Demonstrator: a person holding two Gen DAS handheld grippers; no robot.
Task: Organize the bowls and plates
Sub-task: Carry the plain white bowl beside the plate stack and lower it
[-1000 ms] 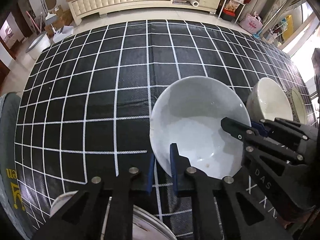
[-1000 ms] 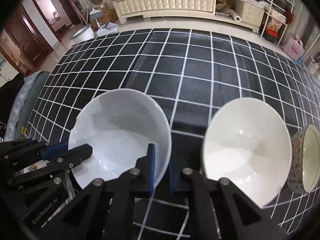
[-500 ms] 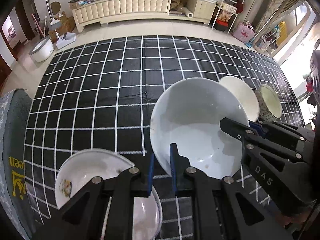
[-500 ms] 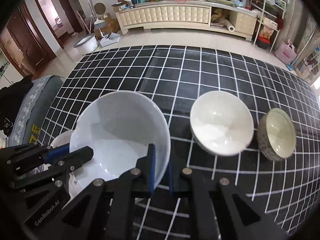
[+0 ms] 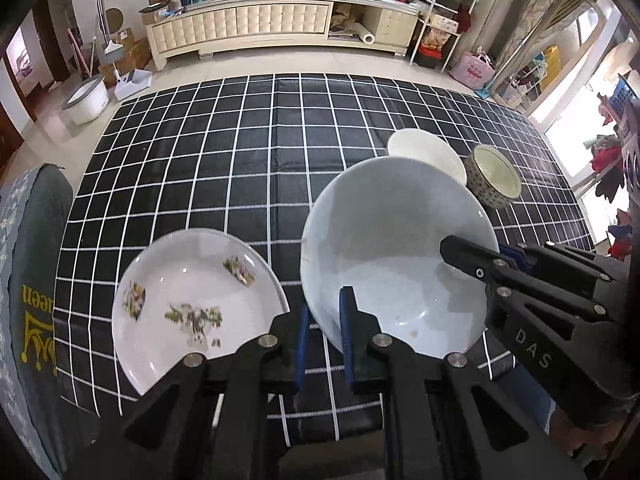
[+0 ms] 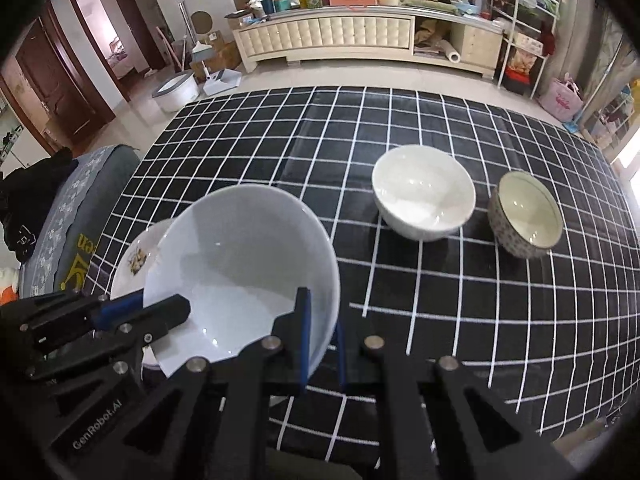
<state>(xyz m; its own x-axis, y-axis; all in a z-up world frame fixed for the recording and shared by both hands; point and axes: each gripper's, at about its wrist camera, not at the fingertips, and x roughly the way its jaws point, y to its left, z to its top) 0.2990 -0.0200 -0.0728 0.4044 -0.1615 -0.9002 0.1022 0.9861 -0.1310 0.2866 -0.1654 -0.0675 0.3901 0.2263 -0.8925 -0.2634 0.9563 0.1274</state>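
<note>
You have the big white bowl (image 5: 394,264) up in the air now, held by its rim from 2 sides. Your left gripper (image 5: 322,334) pinches the near rim with 1 finger inside and 1 outside. Your right gripper (image 6: 322,334) pinches the rim on its own side the same way, so both are clamped tight on this bowl. A second ago the bowl sat low, close to the black checked cloth (image 5: 224,168), and the other dishes looked big and near. Now they look small and far below, so you have lifted it high. The flowered plate (image 5: 188,304) has come into full view just to the left, and in the right view the bowl hangs partly over it. My guess is you mean to set the bowl down on that plate. The small white bowl (image 6: 424,196) and the patterned bowl (image 6: 526,214) sit side by side on the cloth, well apart from your bowl and not yet stacked. Keep both grips even, or the bowl may tip.
</note>
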